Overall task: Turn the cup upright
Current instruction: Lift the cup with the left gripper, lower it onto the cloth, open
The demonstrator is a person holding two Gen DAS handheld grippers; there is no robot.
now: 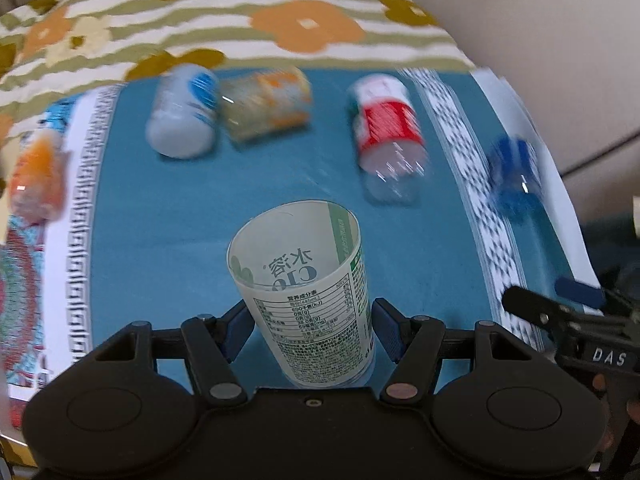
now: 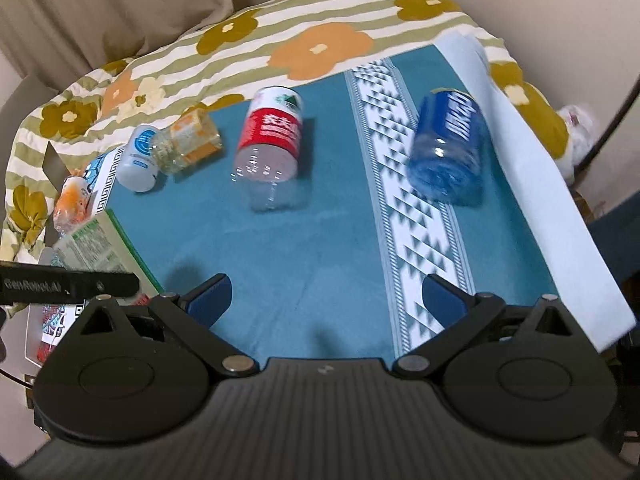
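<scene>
A clear cup with a green and white label (image 1: pixel 308 292) stands upright, mouth up, on the teal cloth (image 1: pixel 280 184). My left gripper (image 1: pixel 310 328) brackets its lower part; the blue pads (image 1: pixel 236 328) stand close on both sides with small gaps, so it looks open. The same cup shows at the left edge of the right wrist view (image 2: pixel 96 252). My right gripper (image 2: pixel 326 300) is open and empty above the cloth. A red-labelled cup (image 2: pixel 268 144), a blue cup (image 2: pixel 448 148), an orange-patterned cup (image 2: pixel 188 144) and a white-blue cup (image 2: pixel 138 160) lie on their sides.
Another orange cup (image 2: pixel 72 200) lies on its side at the left edge. The teal cloth has a white patterned band (image 2: pixel 404 184) and lies over a flowered striped cover (image 2: pixel 280 28). My right gripper's finger shows in the left wrist view (image 1: pixel 560 312). Beige upholstery surrounds the surface.
</scene>
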